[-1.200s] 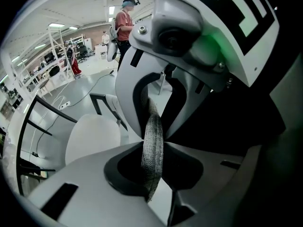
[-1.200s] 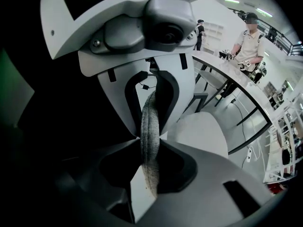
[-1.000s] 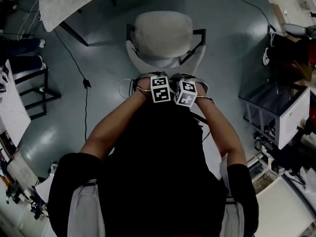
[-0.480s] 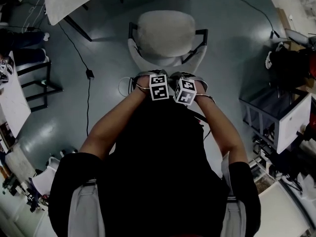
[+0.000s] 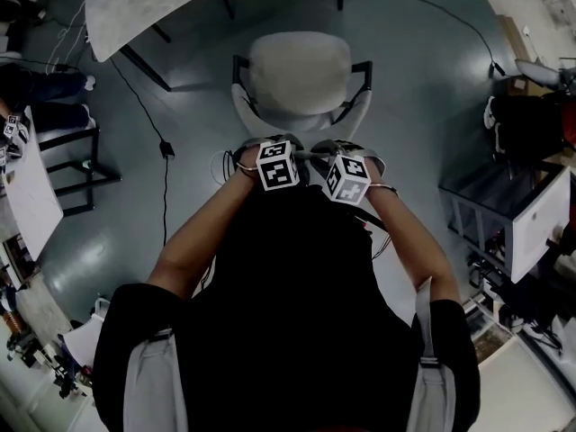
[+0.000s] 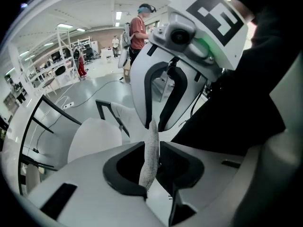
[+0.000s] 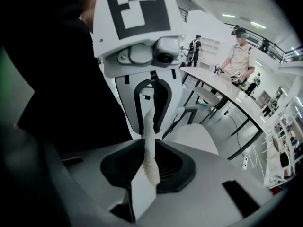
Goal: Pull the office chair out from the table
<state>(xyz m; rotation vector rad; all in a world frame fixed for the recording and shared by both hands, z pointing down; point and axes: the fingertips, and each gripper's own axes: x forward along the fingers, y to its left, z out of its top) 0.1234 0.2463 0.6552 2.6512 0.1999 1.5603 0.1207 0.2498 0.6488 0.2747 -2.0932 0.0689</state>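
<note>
The white office chair stands on the grey floor in front of me, out from under the white table. Both grippers sit on the top edge of its backrest. In the left gripper view the fabric edge runs between the jaws of my left gripper, which are opening, so the hold looks loose. In the right gripper view the same edge lies pinched in my right gripper. In the head view the left gripper and right gripper are a little apart, their fingertips hidden by the marker cubes.
A black cable trails over the floor left of the chair. A black frame stand is at the left and a cabinet at the right. A person stands behind a long table; another person stands farther off.
The two marker cubes, pressed side by side before, have drawn apart along the backrest. The chair stays about where it was on the floor.
</note>
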